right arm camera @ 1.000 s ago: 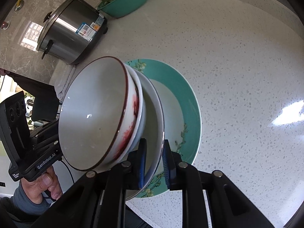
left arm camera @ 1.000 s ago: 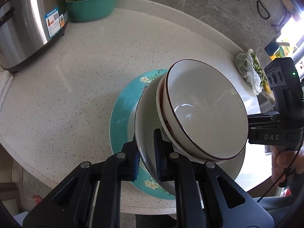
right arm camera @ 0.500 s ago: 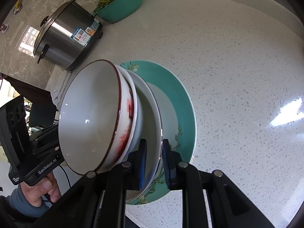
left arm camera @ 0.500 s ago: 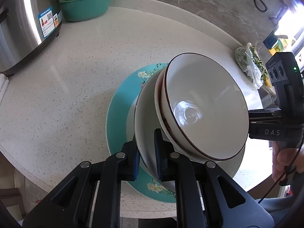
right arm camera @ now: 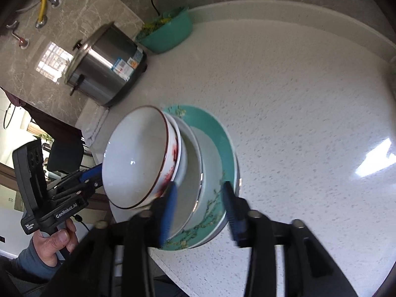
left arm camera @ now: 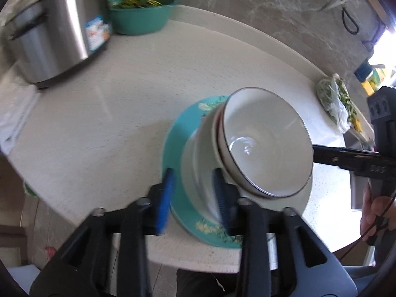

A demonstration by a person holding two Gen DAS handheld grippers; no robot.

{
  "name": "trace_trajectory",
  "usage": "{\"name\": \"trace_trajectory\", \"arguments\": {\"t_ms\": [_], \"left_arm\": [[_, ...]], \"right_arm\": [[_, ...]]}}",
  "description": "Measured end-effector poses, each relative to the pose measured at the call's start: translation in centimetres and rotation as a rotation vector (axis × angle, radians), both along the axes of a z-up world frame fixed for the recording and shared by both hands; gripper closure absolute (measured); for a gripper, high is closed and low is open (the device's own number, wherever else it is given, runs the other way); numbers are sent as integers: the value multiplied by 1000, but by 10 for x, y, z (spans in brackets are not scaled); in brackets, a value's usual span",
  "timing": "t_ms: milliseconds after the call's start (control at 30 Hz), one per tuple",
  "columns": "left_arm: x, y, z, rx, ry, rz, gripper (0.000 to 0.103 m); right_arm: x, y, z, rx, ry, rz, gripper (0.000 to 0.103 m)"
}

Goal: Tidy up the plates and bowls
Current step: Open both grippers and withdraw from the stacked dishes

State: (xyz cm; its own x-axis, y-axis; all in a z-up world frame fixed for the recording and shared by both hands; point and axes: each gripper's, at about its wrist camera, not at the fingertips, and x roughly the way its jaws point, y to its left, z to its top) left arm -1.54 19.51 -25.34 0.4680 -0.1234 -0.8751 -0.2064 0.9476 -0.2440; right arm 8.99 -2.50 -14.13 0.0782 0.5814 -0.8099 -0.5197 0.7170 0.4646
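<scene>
Home kitchen: steel cooker (right arm camera: 104,66), basin of greens (left arm camera: 141,12), speckled counter (right arm camera: 297,99).

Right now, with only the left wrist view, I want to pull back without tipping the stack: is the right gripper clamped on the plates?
Observer: No. The right gripper has just been opening. The rims of the white plate and teal plate sit between its pads, and neither pad is pressing.
Operator: Is the top bowl plain outside?
Observer: No, the top bowl has red flowers on its outer wall.
Operator: Anything behind the steel pot?
Observer: Beyond the steel pot, a yellow pipe runs on the wall.
</scene>
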Motion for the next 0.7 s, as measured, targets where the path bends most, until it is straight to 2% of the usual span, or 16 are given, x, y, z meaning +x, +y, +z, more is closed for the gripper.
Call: {"name": "trace_trajectory", "arguments": {"t_ms": [67,167,200,267,333,467,600,700], "left_arm": [[-6,2,11,23,-1,19,21],[-15,8,28,45,-18,43,4],[-16,10,34,57,-23,50,0],[-15,11,42,63,-31,54,0],[-13,14,54,64,-50,42,0],[0,21,72,73,-81,-44,0],[8,50,82,73,-134,-119,0],[18,69,81,93,-108,-188,0]], "right_arm": [[0,-14,12,29,-12,-21,31],[3,-29,22,13,-31,-48,17],[5,-33,25,-3,-34,-70,16],[6,-39,31,-15,-30,-108,13],[5,-42,37,-25,-32,-161,1],[-6,-33,49,-47,-59,-238,0],[-26,-17,60,-54,-75,-343,0],[-46,0,73,-49,-88,-437,0]]}}
